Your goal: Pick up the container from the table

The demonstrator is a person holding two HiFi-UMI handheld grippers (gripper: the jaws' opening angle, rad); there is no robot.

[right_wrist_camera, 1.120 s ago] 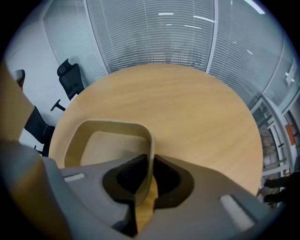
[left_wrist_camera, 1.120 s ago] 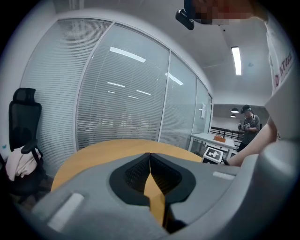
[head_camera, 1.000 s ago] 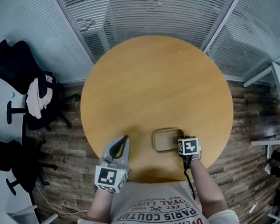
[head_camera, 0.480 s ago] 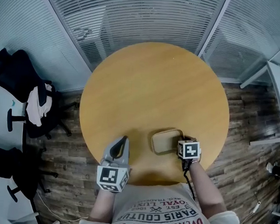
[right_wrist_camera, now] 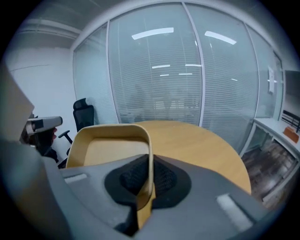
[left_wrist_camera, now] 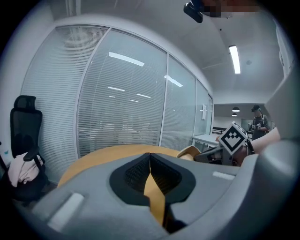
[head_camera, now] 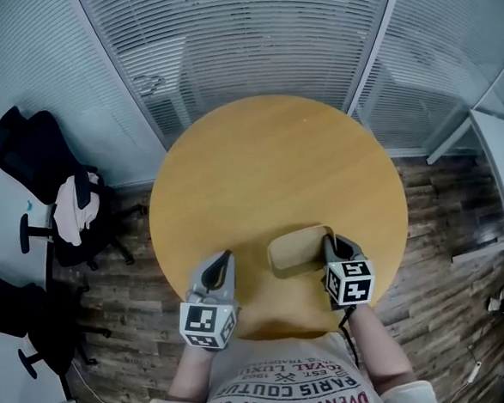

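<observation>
Since the container [head_camera: 297, 253] sits close to the near right edge of the round table [head_camera: 264, 154], I have the right gripper [head_camera: 336, 244] on its right-hand side, the shortest reach from where I stand. In the right gripper view the jaws are pinched onto the thin upright wall of that container, one pad inside the rim and one outside, so the hold is on the wall and not across the whole body, which looks too wide for these jaws to span. The shallow tan tray extends away from the pads toward the left, open and empty as far as I can see. I cannot tell whether its base is clear of the wood or resting on it; from the head view its near-right corner may sit a little high. The left gripper [head_camera: 220, 265] hangs over the near edge of the table, apart from the container, its jaws drawn together with nothing between them, only the tabletop showing through the slit. I judge it is parked there to keep out of the way, since one grip should carry something this light.
</observation>
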